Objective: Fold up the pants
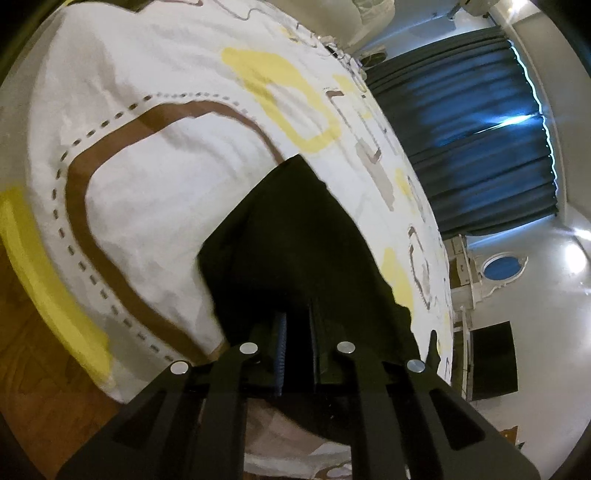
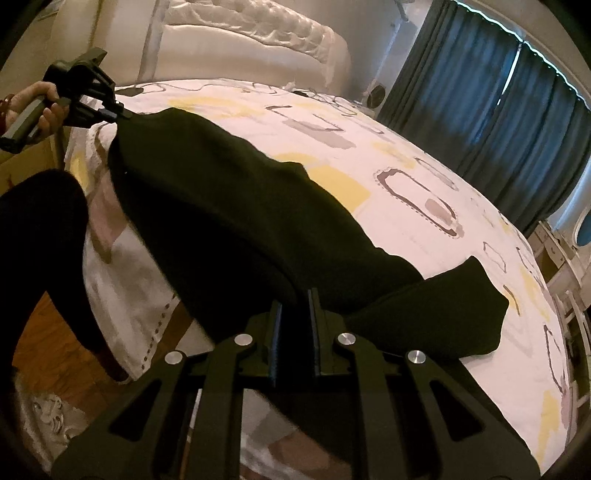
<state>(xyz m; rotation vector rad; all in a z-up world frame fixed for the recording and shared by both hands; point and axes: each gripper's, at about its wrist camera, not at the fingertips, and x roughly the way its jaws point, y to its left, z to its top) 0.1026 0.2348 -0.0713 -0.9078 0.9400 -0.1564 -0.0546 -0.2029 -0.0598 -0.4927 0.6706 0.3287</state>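
Note:
The black pants are stretched across the near side of the bed, and also fill the middle of the left wrist view. My right gripper is shut on the pants' near edge, where one end lies folded over on the bedspread. My left gripper is shut on the other end of the pants and holds it above the bed. It also shows at the far left of the right wrist view, held by a hand, pinching the raised corner.
The bed has a white bedspread with brown and yellow shapes and a white tufted headboard. Dark blue curtains hang at the right. A wooden floor and the person's leg are at the left.

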